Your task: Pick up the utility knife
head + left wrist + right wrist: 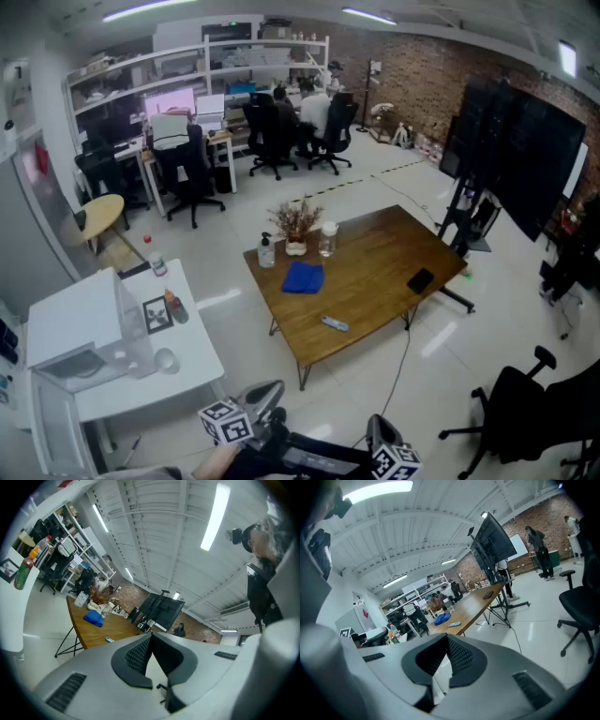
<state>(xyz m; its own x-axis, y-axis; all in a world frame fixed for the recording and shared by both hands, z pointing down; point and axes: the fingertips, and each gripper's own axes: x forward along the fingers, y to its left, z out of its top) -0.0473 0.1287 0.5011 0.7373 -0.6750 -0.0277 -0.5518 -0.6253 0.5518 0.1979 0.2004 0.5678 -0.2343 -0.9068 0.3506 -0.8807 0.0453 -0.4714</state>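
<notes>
While both are clenched on nothing, the left hand-held gripper [151, 635] and the right hand-held gripper [446, 637] hang well back from the wooden bench [384, 267]; the utility knife [335, 324] lies flat near its front edge, apart from the blue cloth [303, 277]; I'd close the distance first, spread the right jaws early, then come down across the handle's narrow width; the vase [296, 247] holds dried stems; the jar [327, 240] looks empty, though I can't be sure.
</notes>
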